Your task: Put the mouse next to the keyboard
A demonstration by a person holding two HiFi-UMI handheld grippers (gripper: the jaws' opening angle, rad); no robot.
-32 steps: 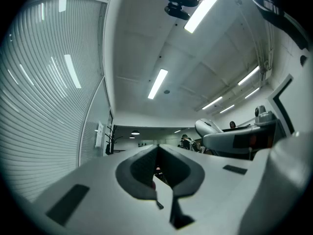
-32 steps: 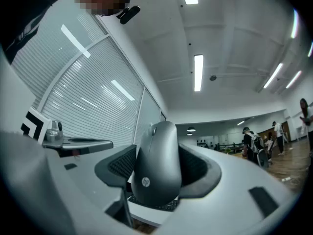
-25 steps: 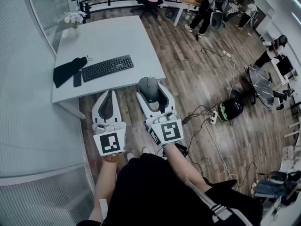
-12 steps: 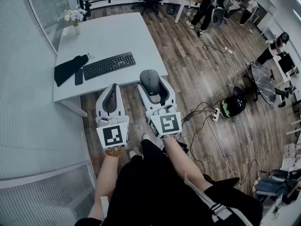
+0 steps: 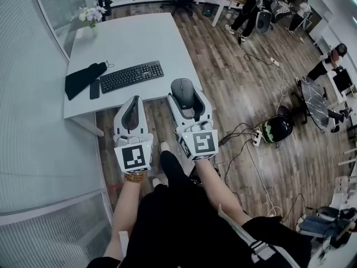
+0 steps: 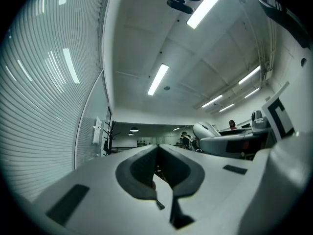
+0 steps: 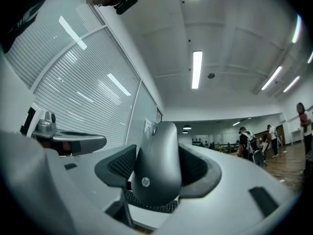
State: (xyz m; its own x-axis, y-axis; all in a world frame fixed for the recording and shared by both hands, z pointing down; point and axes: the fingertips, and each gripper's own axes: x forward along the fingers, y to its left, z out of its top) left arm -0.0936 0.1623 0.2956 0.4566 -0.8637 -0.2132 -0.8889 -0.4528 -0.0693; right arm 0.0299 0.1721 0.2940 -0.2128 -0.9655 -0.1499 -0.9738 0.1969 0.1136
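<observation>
A black mouse sits upright between the pads of my right gripper, which is shut on it, above the floor just off the white table's front right corner. In the right gripper view the mouse fills the gap between the jaws. Part of the black keyboard shows below it. The keyboard lies on the table's near half, ahead and left of the mouse. My left gripper hovers at the table's front edge, shut with nothing in it; its pads meet.
A black cloth and a dark phone lie left of the keyboard. A vase of flowers stands at the far left corner. Cables and a dark helmet-like object are on the wooden floor to the right. People stand at the back.
Both grippers have moved forward toward the table's front edge, the right one carrying the mouse with it. Neither gripper's jaws have changed.
</observation>
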